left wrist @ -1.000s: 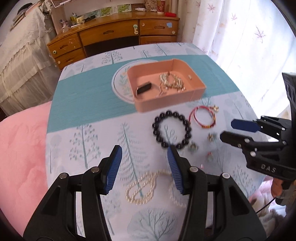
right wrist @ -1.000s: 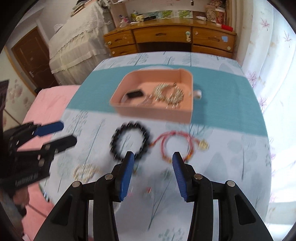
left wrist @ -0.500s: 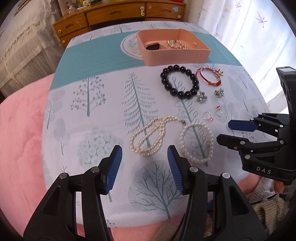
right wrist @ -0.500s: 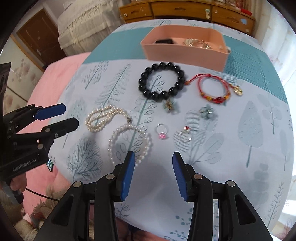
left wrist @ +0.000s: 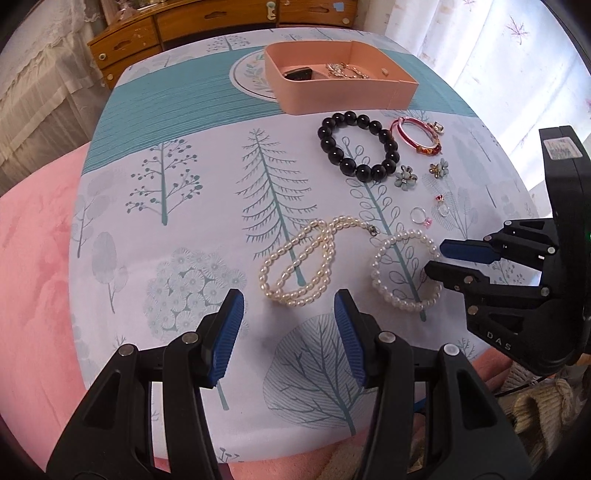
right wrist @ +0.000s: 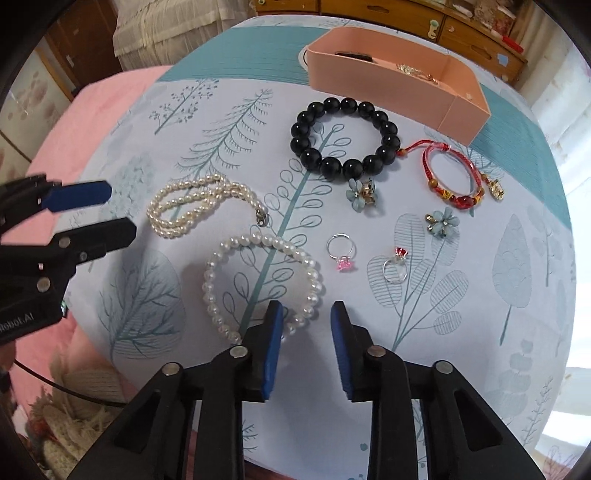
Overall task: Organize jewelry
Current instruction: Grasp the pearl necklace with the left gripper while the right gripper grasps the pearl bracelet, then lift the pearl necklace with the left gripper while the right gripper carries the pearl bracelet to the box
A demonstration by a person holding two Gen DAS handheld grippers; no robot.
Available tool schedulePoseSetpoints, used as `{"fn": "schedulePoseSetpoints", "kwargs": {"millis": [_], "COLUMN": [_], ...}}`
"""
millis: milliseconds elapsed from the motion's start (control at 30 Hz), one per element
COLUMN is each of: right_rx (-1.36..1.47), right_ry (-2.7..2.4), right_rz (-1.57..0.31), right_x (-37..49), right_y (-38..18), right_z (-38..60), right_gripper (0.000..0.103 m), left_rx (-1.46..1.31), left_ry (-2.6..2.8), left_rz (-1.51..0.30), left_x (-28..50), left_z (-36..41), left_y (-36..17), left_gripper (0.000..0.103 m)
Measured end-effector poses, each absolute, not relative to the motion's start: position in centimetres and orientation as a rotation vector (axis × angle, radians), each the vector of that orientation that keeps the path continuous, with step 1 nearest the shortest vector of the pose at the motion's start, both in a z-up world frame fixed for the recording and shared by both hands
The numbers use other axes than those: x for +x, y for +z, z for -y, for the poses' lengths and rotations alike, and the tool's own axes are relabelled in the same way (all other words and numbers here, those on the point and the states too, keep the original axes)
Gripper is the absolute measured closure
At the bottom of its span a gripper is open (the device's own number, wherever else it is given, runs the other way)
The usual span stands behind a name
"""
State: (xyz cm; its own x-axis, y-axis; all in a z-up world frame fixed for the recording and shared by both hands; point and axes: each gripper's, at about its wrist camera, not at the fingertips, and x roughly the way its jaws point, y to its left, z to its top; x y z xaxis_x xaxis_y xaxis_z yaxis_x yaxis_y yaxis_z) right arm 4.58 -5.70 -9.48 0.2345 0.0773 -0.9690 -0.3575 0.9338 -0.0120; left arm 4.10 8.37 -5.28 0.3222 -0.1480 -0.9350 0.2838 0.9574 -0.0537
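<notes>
Both grippers empty, jaws spread wide, hovering at the near edge of the surface (left wrist: 177, 229). Left gripper (left wrist: 288, 332) sits just short of the folded pearl strand (left wrist: 306, 262); right gripper (right wrist: 303, 347) is over the near rim of the round pearl bracelet (right wrist: 258, 284), its left pad covering a few beads, contact can't be confirmed.

Landmark = round pearl bracelet:
- folded pearl strand just left of it, clasp end nearly touching
- pink-stone ring (right wrist: 341, 254) and red-stone ring (right wrist: 395, 267) just right of it, apart from each other
- two blue flower pieces beyond the rings: one (right wrist: 360, 194) touching the black bead bracelet (right wrist: 343, 140), other (right wrist: 441, 221) further right, clear of everything
- black bead bracelet straight beyond it, mid-surface
- red cord bracelet (right wrist: 454, 173) right of the black one, its knot close against a black bead
- pink tray (right wrist: 380, 81) farthest, behind both bracelets; holds a gold chain (left wrist: 343, 70) and a dark rectangular item (left wrist: 299, 73)

Wooden dresser (left wrist: 207, 26) beyond the surface.
</notes>
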Motion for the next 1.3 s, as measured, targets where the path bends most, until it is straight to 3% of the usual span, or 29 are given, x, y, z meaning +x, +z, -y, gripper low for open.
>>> {"fn": "schedulePoseSetpoints", "kwargs": {"millis": [100,333,400,467,733,833,1300], "right_rx": [-0.271,-0.157,-0.121,-0.1,-0.026,-0.008,0.056], "right_ry": [0.297,0.275,0.273,0.272,0.293,0.306,0.362], "right_rz": [-1.29,-1.307,-1.314,-1.315,-1.314,-1.311,-1.305], "right_x": [4.6,4.6,4.5,4.3,4.1,4.5,4.6], "right_y": [-9.4,-9.3,-9.2,-9.2,-9.2,-9.5,-9.7], "right_z": [5.8,8.7,9.6,10.4,12.4,12.1,13.4], "right_gripper": [0.095,0.096,0.096,0.096,0.096,0.096,0.096], "left_rx": [0.153,0.207,0.222,0.236,0.295,0.304,0.373], "left_ry": [-0.315,-0.383,-0.398,-0.426,-0.445,-0.465,-0.463], "left_rz": [-1.226,-1.258,-1.262,-1.274,-1.311,-1.326,-1.382], "left_x": [4.9,6.7,7.0,7.2,7.9,8.1,9.1], "left_z": [-7.6,-5.5,-5.0,-4.3,-3.2,-2.7,-1.1], "left_y": [-5.7,-6.8,-7.1,-7.4,-8.6,-8.6,-8.8], "left_gripper": [0.055,0.058,0.071,0.077,0.078,0.086,0.086]}}
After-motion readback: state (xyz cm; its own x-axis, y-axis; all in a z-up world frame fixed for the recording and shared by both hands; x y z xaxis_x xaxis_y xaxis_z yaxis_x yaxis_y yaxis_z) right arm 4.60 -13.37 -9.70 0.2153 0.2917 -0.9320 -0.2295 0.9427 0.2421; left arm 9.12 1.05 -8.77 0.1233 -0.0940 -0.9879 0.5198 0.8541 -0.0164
